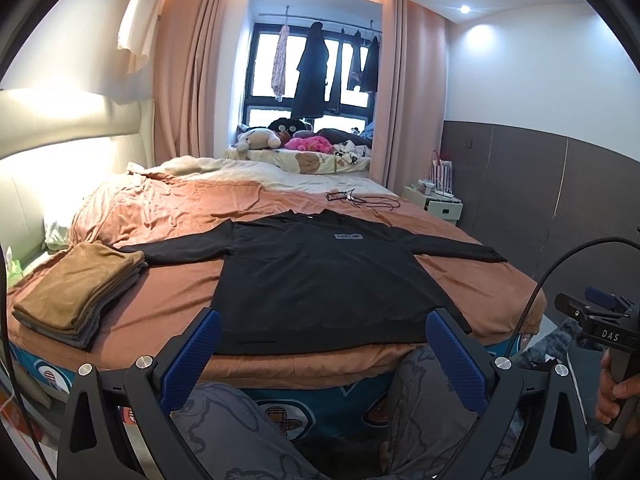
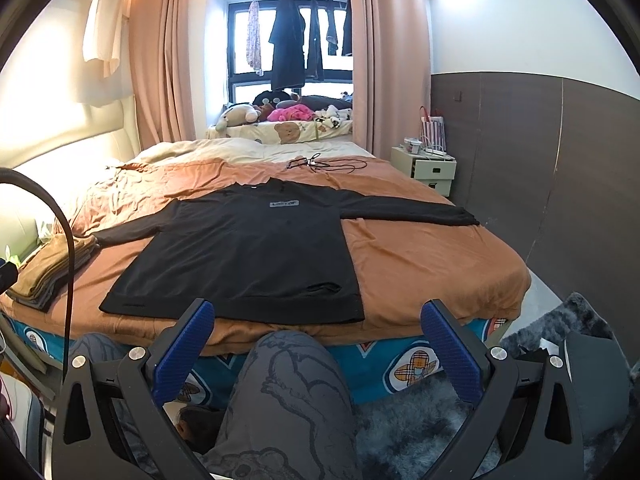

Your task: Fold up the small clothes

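Bedroom with peach curtains (image 1: 188,80) and a window hung with drying clothes: a wide bed under a rumpled rust-orange velvet cover (image 1: 168,208) fills both wrist views. Spread flat across that cover, front up, lies a black long-sleeved sweatshirt with a small grey chest label (image 1: 320,272), collar toward the window, sleeves stretched out to either side, hem near the bed's near edge. At the bed's left side sits a stack of folded brown and grey garments (image 1: 76,292), just beside the end of one sleeve. Black cables (image 1: 360,198) lie on the cover beyond the collar.

The left gripper (image 1: 323,354), blue-padded fingers spread wide and holding nothing, hangs off the near edge of the bed, apart from the sweatshirt, with the hem framed between its fingertips. The right gripper (image 2: 318,344) is likewise spread wide and empty, short of the bed, the sweatshirt's hem lying ahead and slightly to its left. The person's legs in grey patterned trousers (image 2: 288,400) show below both grippers.
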Motion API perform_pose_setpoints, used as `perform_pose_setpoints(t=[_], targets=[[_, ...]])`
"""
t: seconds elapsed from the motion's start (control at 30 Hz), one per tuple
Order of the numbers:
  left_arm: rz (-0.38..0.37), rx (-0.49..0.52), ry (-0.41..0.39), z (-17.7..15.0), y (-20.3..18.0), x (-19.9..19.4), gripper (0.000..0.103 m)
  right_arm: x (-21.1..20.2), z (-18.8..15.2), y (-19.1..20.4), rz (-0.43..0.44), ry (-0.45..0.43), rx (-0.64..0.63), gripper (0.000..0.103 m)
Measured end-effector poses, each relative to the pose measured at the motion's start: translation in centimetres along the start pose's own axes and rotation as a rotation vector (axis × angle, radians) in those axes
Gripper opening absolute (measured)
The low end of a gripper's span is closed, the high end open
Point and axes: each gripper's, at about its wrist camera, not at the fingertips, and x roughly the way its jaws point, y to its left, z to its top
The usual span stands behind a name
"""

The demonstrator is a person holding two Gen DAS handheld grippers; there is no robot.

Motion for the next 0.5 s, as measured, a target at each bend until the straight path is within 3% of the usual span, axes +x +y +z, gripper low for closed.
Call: perform_pose_setpoints(t=[0.5], targets=[[0.013, 0.022, -0.014, -0.28, -0.06, -0.76, 0.103, -0.13, -0.11, -0.10, -0.004, -0.003, -0.002, 0.103]])
